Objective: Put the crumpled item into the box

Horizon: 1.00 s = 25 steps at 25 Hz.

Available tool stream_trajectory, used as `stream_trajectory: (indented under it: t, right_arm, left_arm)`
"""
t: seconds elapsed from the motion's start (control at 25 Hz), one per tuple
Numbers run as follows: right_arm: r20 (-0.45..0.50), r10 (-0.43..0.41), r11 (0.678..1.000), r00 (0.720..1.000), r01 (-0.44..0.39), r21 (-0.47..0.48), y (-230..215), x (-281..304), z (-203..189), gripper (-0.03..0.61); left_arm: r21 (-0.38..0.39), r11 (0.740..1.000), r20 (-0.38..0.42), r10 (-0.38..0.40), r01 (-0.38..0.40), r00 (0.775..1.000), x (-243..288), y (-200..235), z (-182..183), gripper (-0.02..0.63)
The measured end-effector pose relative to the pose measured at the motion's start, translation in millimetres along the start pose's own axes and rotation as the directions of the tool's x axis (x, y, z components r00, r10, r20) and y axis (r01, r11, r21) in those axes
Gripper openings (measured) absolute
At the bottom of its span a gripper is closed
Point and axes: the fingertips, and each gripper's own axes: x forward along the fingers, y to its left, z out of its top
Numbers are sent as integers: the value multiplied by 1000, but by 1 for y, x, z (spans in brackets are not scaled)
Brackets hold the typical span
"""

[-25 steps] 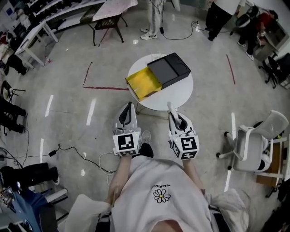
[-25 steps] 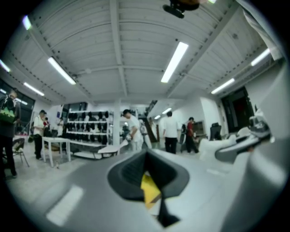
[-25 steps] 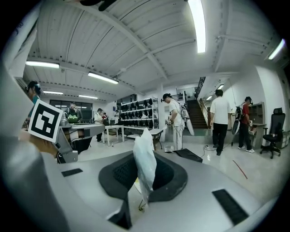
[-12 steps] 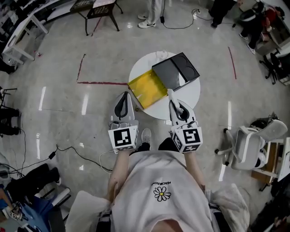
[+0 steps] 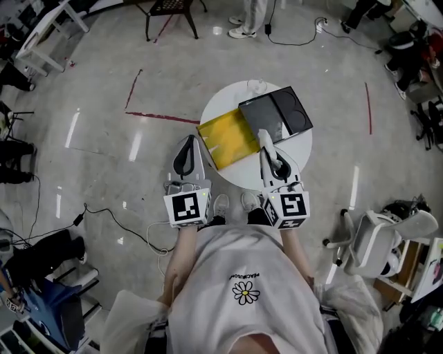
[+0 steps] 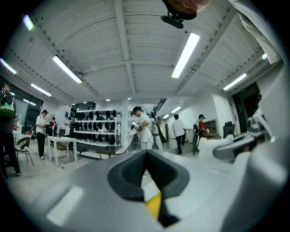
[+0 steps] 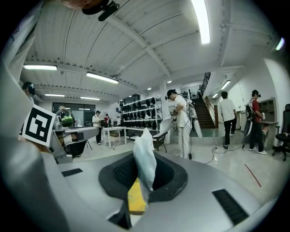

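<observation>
A box lies open on a round white table (image 5: 223, 104): a yellow tray (image 5: 227, 137) next to a black part (image 5: 277, 114). My right gripper (image 5: 266, 146) reaches over the table's near edge, its tip at the seam of the yellow and black parts. It is shut on a white crumpled item (image 5: 262, 136); in the right gripper view that item (image 7: 145, 156) sticks up from between the pinched jaws of the right gripper (image 7: 141, 174). My left gripper (image 5: 189, 142) hovers just left of the table, shut and empty, its jaws meeting in the left gripper view (image 6: 146, 158).
A white office chair (image 5: 377, 238) stands at the right. Cables (image 5: 118, 231) trail on the floor at the left, and red tape lines (image 5: 156, 115) mark the floor. Several people stand in the room beyond; a dark chair (image 5: 169, 8) is at the top.
The person has stepped closer to the table. Both grippers moved forward; the right one, still shut on the crumpled item, now reaches over the box. The left stays shut.
</observation>
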Motion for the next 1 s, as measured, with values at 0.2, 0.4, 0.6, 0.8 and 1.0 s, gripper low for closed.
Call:
stream_trajectory:
  t: [0.2,0.4,0.6,0.8,1.0]
  right_arm:
    - [1,53,999,999,-53,12,-16,7,3,46]
    - [7,78,997,997,-78,17,-26,12,5,46]
    - [4,113,994,994,-113,9,-26,19,4,46]
    - [-4,143,990,990,-143,11,-24,21,3,46]
    - [-30,172,983,985,-173,-56,-21,31,10,48]
  left_arm:
    - [22,999,15,40,-40,999,18,-10,10,-2]
    - [37,997,24,63,-64,998,27,-15,16,-2]
    - [34,996,20,87,-88,996,32,-13,15,-2]
    - [30,993,13,112,-113,994,29,-11,13,-2]
    - [32,986,3,162,-162,987,23,-1,15,-2]
